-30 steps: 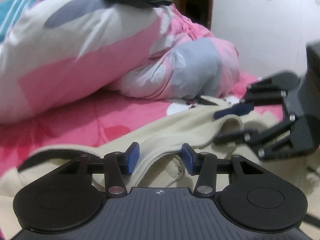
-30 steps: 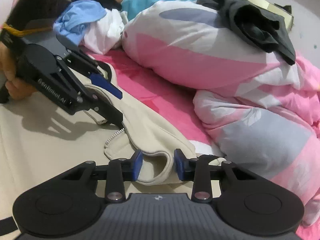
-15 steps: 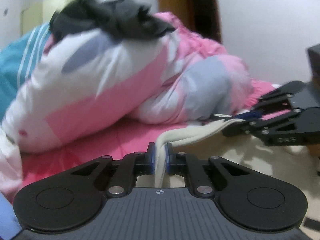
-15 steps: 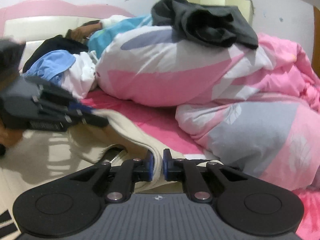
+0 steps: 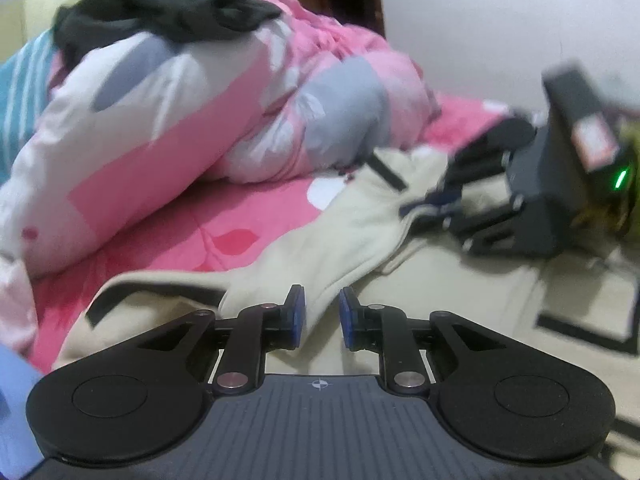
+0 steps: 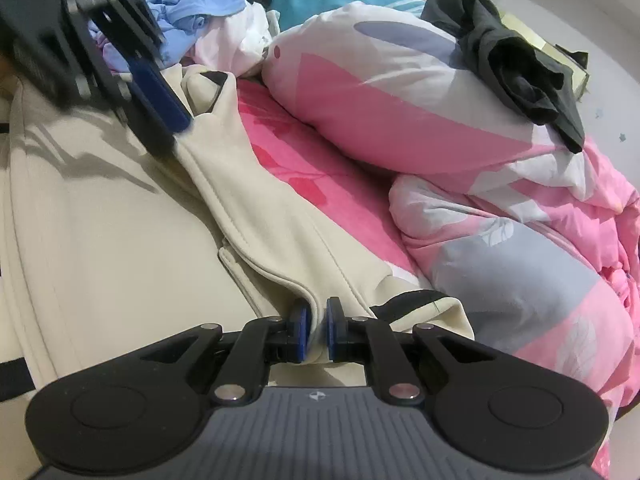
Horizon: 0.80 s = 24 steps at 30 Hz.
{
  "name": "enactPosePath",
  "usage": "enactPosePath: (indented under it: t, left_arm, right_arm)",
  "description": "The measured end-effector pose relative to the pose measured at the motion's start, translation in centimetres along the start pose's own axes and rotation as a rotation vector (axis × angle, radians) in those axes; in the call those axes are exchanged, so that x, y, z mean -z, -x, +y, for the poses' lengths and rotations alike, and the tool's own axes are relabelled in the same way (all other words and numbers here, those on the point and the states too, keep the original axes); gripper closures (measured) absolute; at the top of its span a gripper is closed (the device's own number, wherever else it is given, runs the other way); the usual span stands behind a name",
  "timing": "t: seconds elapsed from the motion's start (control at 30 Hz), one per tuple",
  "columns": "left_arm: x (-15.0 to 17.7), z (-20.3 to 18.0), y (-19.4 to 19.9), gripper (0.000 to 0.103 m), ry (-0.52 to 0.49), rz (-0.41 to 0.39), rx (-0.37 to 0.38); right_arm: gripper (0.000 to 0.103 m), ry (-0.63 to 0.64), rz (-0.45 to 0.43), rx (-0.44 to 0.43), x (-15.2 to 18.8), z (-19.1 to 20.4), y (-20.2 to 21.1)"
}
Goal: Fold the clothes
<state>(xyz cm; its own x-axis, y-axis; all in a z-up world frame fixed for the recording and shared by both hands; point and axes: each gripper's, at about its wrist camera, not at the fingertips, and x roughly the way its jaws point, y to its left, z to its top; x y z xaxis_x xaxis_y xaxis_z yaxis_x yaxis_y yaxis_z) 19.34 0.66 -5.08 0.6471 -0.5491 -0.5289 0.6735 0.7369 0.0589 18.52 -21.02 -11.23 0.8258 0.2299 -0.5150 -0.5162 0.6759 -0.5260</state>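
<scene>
A: What changed? 
B: The cream garment [image 6: 120, 240] now lies flat on the pink bed [image 6: 304, 176]; the left tool [image 5: 320, 316] has parted, gripping nothing.
A: And the right tool [image 6: 314, 328]?
B: Nearly closed on the folded edge, seemingly still pinching; the quilt [image 6: 500, 220] crowds the right.

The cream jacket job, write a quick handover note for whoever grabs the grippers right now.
Left gripper: open, a fold of the cream jacket lying loose between its fingers.
Right gripper: its blue pads stand a little apart with the jacket's front edge between them; whether it grips cannot be told.
The jacket lies spread on the pink bed sheet, front edge stretched between the two grippers, beside the pink duvet.
Done: one front panel laid over.
Left: probably sleeves and the final folds.
</scene>
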Motion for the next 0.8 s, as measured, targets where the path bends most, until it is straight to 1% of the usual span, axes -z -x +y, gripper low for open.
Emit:
enactPosePath:
  t: [0.07, 0.13, 0.17, 0.27, 0.33, 0.37, 0.4, 0.47, 0.53, 0.63, 0.67, 0.73, 0.8]
  left_arm:
    - [-0.6, 0.9, 0.7, 0.084, 0.094, -0.045, -0.013]
    - [-1.4, 1.6, 0.3, 0.084, 0.157, -0.072, -0.051]
    - [-1.6, 1.4, -0.6, 0.084, 0.151, -0.061, -0.068]
    - [-1.9, 0.4, -4.0, 0.084, 0.09, 0.003, -0.114]
    - [-1.0, -0.1, -7.0, 0.084, 0.054, 0.105, -0.145]
    - [-0.4, -0.4, -7.6, 0.084, 0.035, 0.11, -0.159]
    - [0.0, -0.7, -7.5, 0.084, 0.018, 0.09, -0.169]
    - [0.2, -0.6, -7.3, 0.084, 0.03, 0.076, -0.161]
    - [0.3, -0.3, -7.2, 0.084, 0.05, 0.068, -0.149]
    - [0.4, 0.1, -7.0, 0.084, 0.081, 0.056, -0.13]
    - [0.5, 0.2, -7.0, 0.084, 0.091, 0.052, -0.124]
    - [0.7, 0.1, -6.7, 0.084, 0.086, 0.047, -0.131]
    - [0.9, -0.1, -6.8, 0.084, 0.077, 0.046, -0.139]
  right_arm:
    - [0.093, -0.006, -0.008, 0.007, 0.1, 0.1, 0.1]
    - [0.093, -0.005, -0.013, 0.017, 0.1, 0.3, 0.2]
    - [0.093, -0.006, -0.016, 0.021, 0.1, 0.4, 0.2]
    - [0.093, -0.013, -0.018, 0.028, 0.1, 0.6, 0.4]
    - [0.091, -0.026, -0.016, 0.028, 0.0, 0.5, 0.8]
    - [0.091, -0.044, -0.014, 0.021, 0.0, 0.3, 1.1]
    - [0.091, -0.066, -0.014, 0.013, 0.0, -0.1, 1.5]
    - [0.089, -0.132, -0.023, -0.009, -0.3, -1.4, 2.9]
    - [0.081, -0.244, -0.071, -0.026, -0.9, -3.3, 4.6]
    - [0.08, -0.433, -0.153, -0.051, -2.5, -6.3, 5.7]
    - [0.08, -0.477, -0.164, -0.061, -3.0, -7.0, 5.4]
    - [0.08, -0.523, -0.17, -0.088, -3.9, -7.6, 4.4]
    - [0.08, -0.536, -0.158, -0.085, -4.2, -7.5, 3.5]
